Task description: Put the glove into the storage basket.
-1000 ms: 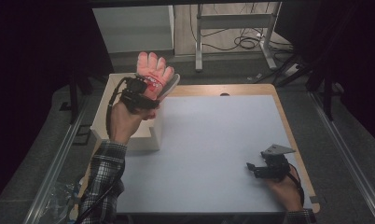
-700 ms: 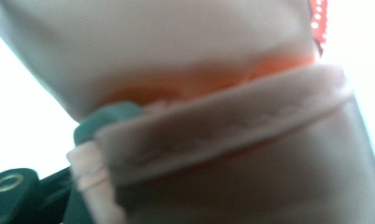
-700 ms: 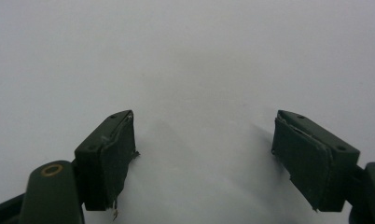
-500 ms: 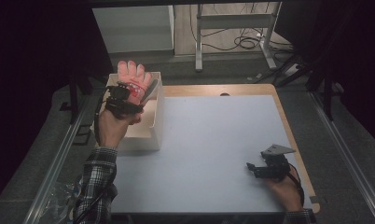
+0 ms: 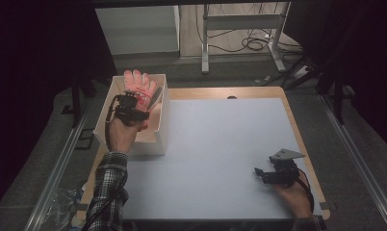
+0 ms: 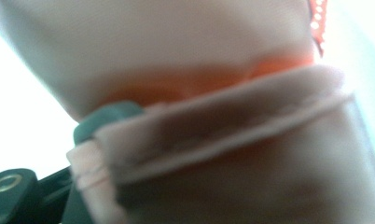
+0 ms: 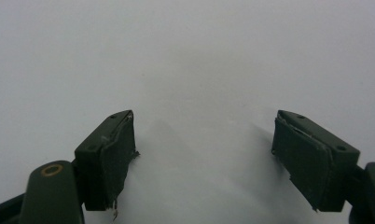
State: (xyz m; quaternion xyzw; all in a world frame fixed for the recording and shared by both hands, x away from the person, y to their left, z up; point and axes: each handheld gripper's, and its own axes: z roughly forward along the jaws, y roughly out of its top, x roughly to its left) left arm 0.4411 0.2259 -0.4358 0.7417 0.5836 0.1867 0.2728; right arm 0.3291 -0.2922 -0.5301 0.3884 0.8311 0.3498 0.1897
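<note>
Here we hold a pink glove over the white box.

From the high view, our left gripper (image 5: 134, 103) clamps the glove (image 5: 139, 86) above the box (image 5: 160, 130) at the table's (image 5: 220, 144) far left, fingers pointing far; our right gripper (image 5: 266, 174) rests near right. The left gripper view is blurred glove cuff (image 6: 213, 121). In the right gripper view, jaws gape wide, empty.

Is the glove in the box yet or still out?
Partly in: the glove, held by the left gripper, hangs within the white box walls, its tips above the far rim.
</note>
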